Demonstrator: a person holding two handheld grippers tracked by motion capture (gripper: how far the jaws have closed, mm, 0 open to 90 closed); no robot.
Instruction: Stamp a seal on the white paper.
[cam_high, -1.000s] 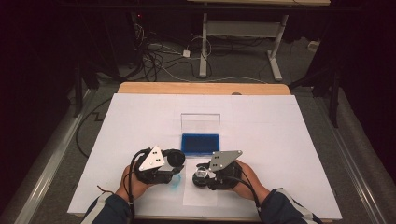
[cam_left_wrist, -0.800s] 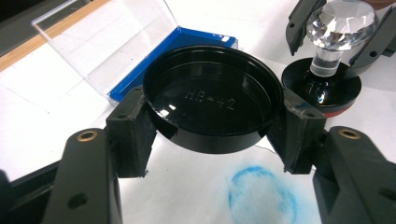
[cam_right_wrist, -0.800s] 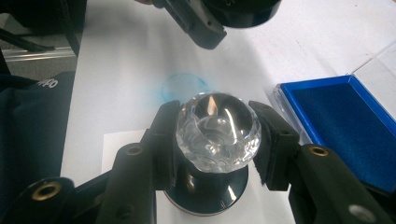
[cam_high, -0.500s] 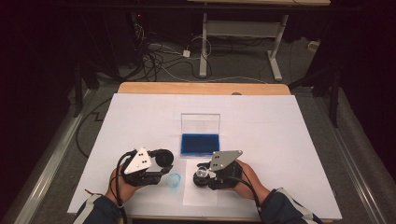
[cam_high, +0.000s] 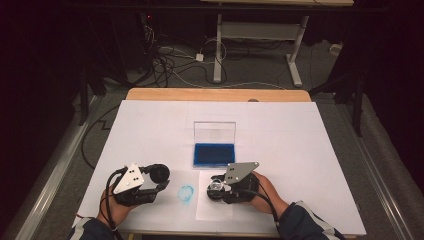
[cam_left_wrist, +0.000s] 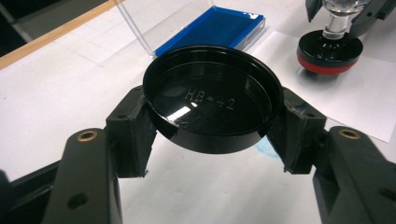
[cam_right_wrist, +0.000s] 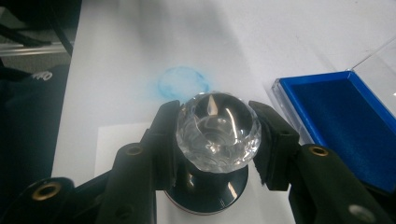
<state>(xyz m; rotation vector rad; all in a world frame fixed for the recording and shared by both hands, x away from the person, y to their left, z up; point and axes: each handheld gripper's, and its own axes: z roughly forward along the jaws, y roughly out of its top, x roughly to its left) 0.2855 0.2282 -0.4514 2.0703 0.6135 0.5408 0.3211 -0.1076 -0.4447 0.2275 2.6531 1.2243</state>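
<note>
The stamp (cam_right_wrist: 215, 140), upright on the paper sheet (cam_high: 215, 210) just in front of the blue ink pad (cam_high: 214, 154), is pinched by the right hand-held gripper (cam_high: 220, 186). Farther left of the pad, the left hand-held gripper (cam_left_wrist: 212, 126) clamps its black cap (cam_left_wrist: 212, 98).

Readable only on the black round lid (cam_left_wrist: 212, 99), clamped between the left gripper (cam_left_wrist: 212, 140) jaws: "HB-42", raised in the glossy inner face, just right of the lid's centre. Seen from the left gripper view, with the blue ink pad (cam_left_wrist: 210, 30) beyond the lid's far rim. Nothing legible on that pad, nor elsewhere around the lid.
</note>
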